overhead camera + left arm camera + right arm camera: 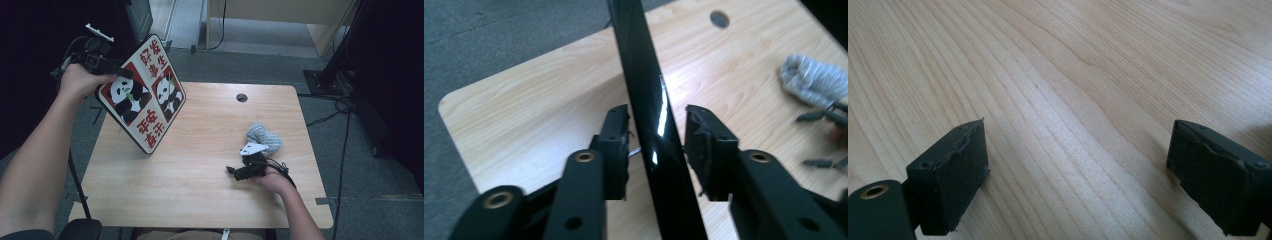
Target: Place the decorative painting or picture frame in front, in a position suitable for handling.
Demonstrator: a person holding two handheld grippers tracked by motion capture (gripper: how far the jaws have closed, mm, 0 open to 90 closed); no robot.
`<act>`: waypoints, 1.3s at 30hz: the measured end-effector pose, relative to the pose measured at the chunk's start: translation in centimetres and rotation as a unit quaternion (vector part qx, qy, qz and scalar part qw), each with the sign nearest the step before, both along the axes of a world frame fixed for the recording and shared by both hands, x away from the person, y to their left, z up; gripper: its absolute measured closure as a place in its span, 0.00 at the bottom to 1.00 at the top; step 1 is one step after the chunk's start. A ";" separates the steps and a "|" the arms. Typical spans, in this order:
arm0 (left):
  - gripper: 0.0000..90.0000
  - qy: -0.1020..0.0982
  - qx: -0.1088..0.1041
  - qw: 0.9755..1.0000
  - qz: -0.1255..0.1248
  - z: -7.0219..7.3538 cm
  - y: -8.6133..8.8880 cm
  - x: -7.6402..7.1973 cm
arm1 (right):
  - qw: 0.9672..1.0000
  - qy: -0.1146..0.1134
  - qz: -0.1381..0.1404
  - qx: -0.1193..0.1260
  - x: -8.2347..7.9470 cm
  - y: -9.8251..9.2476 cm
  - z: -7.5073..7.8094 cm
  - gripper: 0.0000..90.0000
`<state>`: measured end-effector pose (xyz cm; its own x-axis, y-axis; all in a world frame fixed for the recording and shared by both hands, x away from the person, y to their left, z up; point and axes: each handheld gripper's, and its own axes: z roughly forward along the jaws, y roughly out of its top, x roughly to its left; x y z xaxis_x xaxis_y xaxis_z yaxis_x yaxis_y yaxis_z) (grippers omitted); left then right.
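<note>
— Listing item one: where does the panda board (144,93) lie from your jaws?

— Between those of my left gripper (656,150), edge-on. Its glossy black rim runs straight up the left gripper view; one pad (616,145) sits just beside the rim, the other stands a little off, so whether I truly clamp it I cannot tell. From above, the board is tilted, its lower corner near or on the table (210,180) at the left side, its long axis slanting up toward my left hand (80,80).

— Item two: the other gripper?

— My right gripper (240,171) rests low over the table's right half, jaws wide apart on nothing, bare wood between them. A grey cloth (263,137) lies just behind it. It is well apart from the board; the left is nearer.

— Appearance of the board?

— Flat, rounded corners, black edge; four squares, red and cream, two pandas, Chinese characters
</note>
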<state>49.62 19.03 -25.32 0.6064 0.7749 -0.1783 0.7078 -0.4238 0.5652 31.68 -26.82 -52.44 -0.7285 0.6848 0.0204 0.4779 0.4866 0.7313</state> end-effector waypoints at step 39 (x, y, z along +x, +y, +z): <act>0.89 0.001 -0.010 0.988 -0.154 2.8 -10.1 -8.4 | 1.000 0.002 0.002 -0.001 0.0 0.0 0.0 0.11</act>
<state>41.22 8.94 -22.51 0.8122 0.5503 -0.1936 0.5488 -0.6081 0.5737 31.71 -26.79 -52.42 -0.7317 0.6812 0.0219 0.4780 0.4899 0.7291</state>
